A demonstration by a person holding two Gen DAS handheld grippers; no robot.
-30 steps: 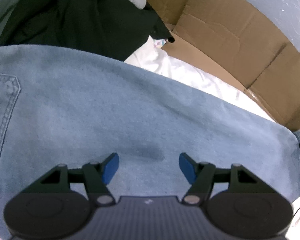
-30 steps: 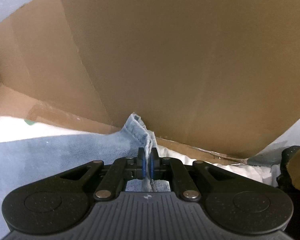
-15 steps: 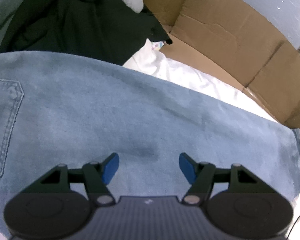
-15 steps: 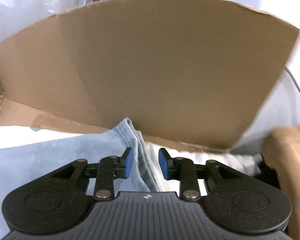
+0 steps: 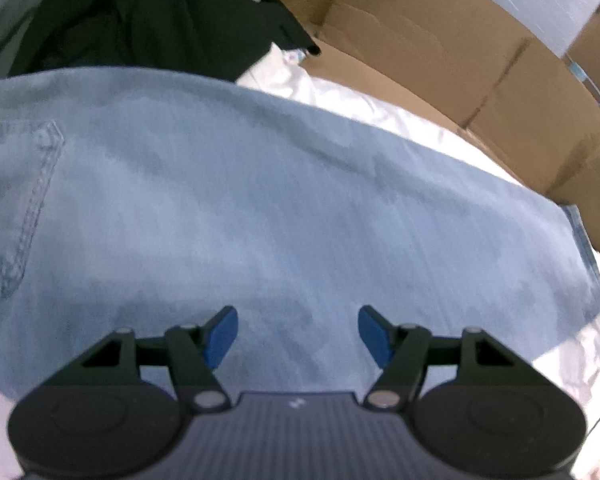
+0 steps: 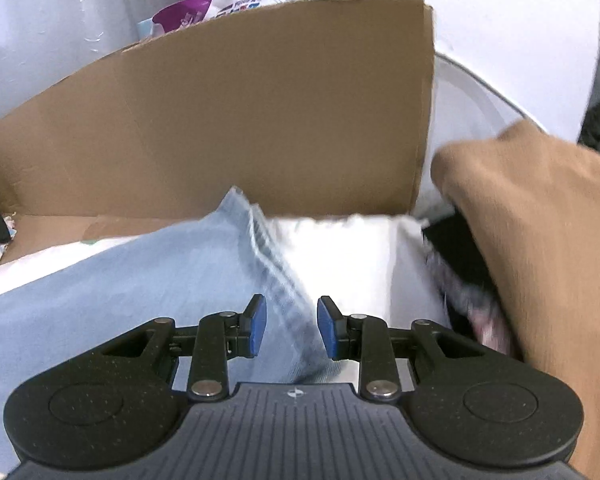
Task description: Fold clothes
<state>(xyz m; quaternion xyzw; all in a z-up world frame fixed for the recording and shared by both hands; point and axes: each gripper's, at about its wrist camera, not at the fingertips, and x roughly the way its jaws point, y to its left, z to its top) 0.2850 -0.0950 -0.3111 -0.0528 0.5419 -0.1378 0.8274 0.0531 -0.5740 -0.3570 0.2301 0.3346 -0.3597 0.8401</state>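
Light blue jeans [image 5: 260,208] lie spread flat on a white sheet [image 5: 380,116], with a back pocket [image 5: 24,200] at the left. My left gripper [image 5: 298,334] hangs open above the denim, nothing between its blue pads. In the right wrist view the jeans' hem [image 6: 268,256] lies on the white sheet [image 6: 348,256]. My right gripper [image 6: 288,330] is open above that hem; the pads stand apart and do not press the cloth.
Cardboard box walls [image 5: 440,68] [image 6: 240,120] rise just beyond the sheet. Dark garments [image 5: 148,24] are heaped at the far left. A tan garment [image 6: 548,240] over dark and pink clothes sits at the right. Bubble wrap [image 6: 52,32] and a purple packet [image 6: 204,8] lie behind the box.
My right gripper let go of the jeans' hem and pulled back and up; the hem now lies on the sheet. The left gripper drifted back over the denim, still open.
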